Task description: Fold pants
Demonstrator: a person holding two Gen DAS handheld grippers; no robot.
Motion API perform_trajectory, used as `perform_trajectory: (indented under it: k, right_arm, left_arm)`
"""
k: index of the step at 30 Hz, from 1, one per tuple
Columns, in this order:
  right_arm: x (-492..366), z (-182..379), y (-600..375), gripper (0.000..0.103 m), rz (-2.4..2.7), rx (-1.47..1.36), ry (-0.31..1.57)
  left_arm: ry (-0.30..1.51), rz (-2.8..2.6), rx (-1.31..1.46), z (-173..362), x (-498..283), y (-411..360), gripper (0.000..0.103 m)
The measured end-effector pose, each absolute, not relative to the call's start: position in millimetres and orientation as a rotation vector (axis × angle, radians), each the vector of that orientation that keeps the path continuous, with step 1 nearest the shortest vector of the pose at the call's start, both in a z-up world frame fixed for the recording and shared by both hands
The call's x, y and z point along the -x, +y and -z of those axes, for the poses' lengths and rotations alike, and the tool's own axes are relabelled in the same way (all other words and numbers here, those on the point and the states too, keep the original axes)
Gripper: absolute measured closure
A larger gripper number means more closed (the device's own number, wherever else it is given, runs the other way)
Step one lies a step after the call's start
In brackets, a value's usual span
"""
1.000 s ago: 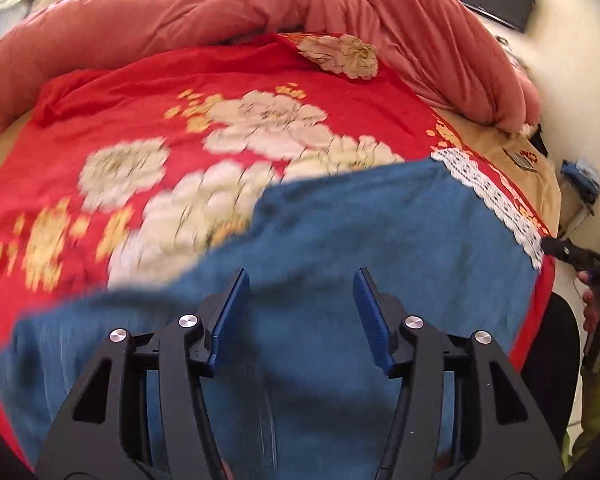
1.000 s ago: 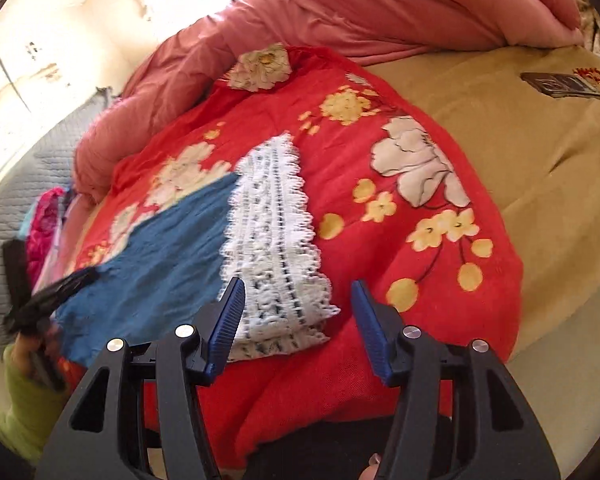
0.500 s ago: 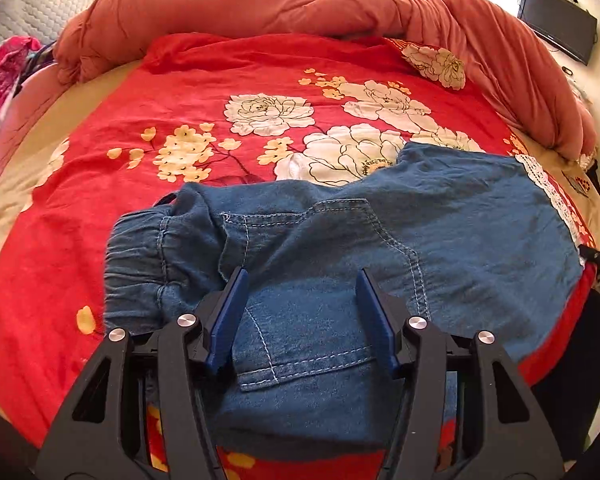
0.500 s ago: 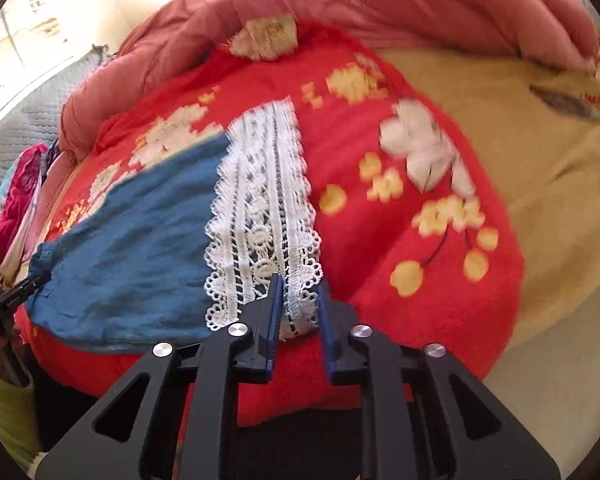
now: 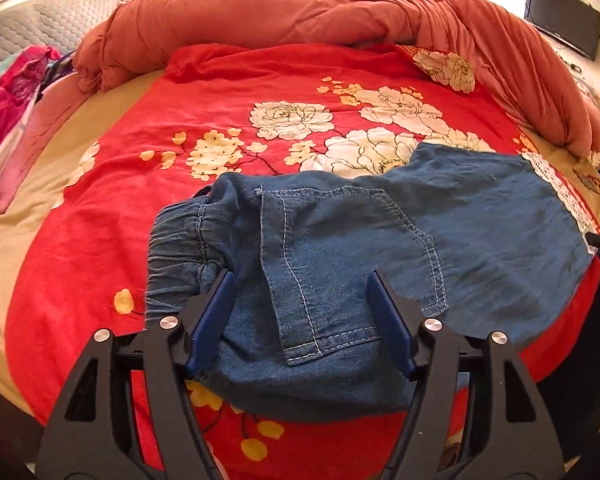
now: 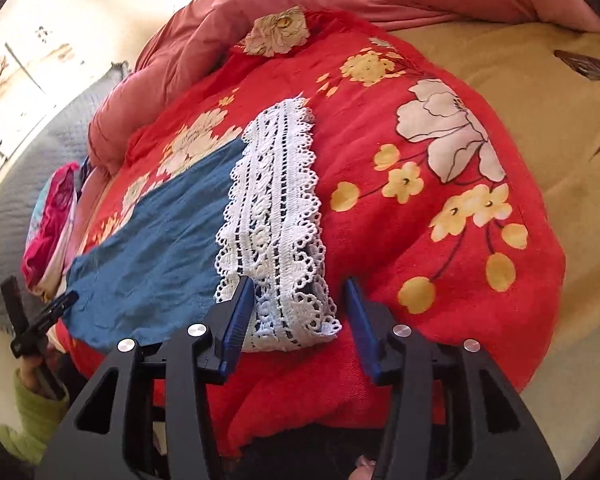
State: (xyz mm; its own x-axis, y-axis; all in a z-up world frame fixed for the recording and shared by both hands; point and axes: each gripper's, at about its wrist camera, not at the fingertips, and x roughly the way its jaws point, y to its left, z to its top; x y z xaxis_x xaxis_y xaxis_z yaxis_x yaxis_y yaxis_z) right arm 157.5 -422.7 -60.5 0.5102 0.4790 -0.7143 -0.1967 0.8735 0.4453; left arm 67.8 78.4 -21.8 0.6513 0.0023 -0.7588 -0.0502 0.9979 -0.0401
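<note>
The pants lie flat on the bed's red blanket. Both tools, left and right, have just been opening, spread, pinching nothing. Soft, limp denim: grip waistband and lace hem.

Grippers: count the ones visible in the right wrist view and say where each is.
2. The right gripper fills the bottom, its jaws just opened around the lace hem. The left gripper sits at the left edge by the pants' other end.
</note>
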Motion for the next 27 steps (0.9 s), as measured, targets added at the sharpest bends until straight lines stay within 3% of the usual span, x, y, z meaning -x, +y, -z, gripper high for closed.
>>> perform_trajectory:
  k: [1, 4, 11, 17, 19, 20, 27]
  right_arm:
    - [-156.2, 58.9, -422.4, 0.080, -0.416, -0.309, 0.954]
    - [-143.6, 47.8, -423.5, 0.089, -0.409, -0.266, 0.915]
    - [-130.9, 59.5, -420.7, 0.087, -0.337, -0.205, 0.944]
    - [-124.3, 53.1, -424.7, 0.065, -0.301, -0.253, 0.911]
    - [-114.9, 43.8, -429.5, 0.044, -0.283, -0.255, 0.863]
    - [-106.6, 36.9, -433.3, 0.040, -0.248, -0.249, 0.829]
    - [-78.3, 6.3, -427.5, 0.033, -0.235, -0.222, 0.702]
  left_arm:
    - [0.862, -0.028, 0.062, 22.7, -67.8, 79.2, 0.043]
    - [0.863, -0.022, 0.063, 23.2, -67.1, 80.8, 0.043]
    - [0.878, -0.007, 0.046, 26.9, -66.2, 82.8, 0.043]
    - [0.864, -0.003, 0.044, 27.9, -64.3, 82.5, 0.042]
    - [0.847, -0.005, 0.045, 22.3, -58.8, 81.2, 0.042]
    - [0.839, -0.006, 0.047, 18.1, -54.9, 79.9, 0.042]
    - [0.748, 0.084, 0.052, -20.4, -40.2, 45.0, 0.028]
